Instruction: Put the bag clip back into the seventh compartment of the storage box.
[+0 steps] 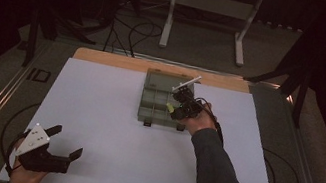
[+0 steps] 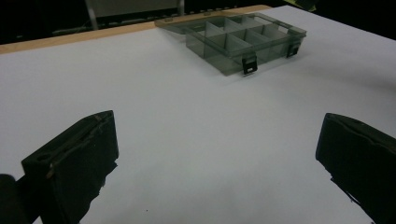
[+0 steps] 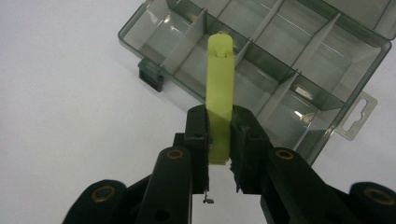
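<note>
**Right claw holds a yellow-green piece over the compartment box**

From the high view, a smoky transparent compartment box (image 1: 162,99) lies open on the white worktop (image 1: 104,127), toward its far side, lid folded back. The right claw (image 1: 174,108) is over the box's near right part, with a small yellow-green piece (image 1: 169,107) at its tip. The left claw (image 1: 66,143) rests near the worktop's front left corner, well apart from the box, jaws spread wide and holding nothing.

In the left gripper view, the two black jaws stand far apart over bare white worktop (image 2: 196,140); the compartment box (image 2: 243,44) lies farther off, its two latches facing the camera.

In the right gripper view, the right claw (image 3: 219,140) is clamped on the yellow-green piece (image 3: 219,74), a slim bar, possibly plastic, that sticks out beyond the jaws over the box's (image 3: 140,42) divided compartments. Whether it touches the box is unclear.
</note>
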The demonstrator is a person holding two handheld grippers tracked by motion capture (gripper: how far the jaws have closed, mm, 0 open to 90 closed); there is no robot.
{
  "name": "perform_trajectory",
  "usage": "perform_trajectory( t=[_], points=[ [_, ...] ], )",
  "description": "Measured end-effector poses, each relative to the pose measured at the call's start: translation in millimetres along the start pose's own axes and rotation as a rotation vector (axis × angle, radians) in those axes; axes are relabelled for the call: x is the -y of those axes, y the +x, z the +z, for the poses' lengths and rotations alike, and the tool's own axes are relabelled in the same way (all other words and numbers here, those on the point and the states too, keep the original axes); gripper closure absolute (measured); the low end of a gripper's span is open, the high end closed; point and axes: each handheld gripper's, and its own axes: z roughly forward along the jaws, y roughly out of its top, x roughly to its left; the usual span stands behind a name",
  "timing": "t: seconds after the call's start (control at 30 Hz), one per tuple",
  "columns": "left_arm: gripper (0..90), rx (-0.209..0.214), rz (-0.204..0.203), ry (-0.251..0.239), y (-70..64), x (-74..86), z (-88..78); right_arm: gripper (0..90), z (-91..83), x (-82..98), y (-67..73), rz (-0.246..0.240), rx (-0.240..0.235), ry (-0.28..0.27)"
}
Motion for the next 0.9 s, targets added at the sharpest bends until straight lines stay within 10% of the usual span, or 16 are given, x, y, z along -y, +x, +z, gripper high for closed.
perform_trajectory(
  t=[0.9],
  points=[
    [0.2,0.003,-0.003,0.004,0.1,0.2,0.5,78.1,14.8,-5.7,-14.9,0.053,0.004,0.013]
  ],
)
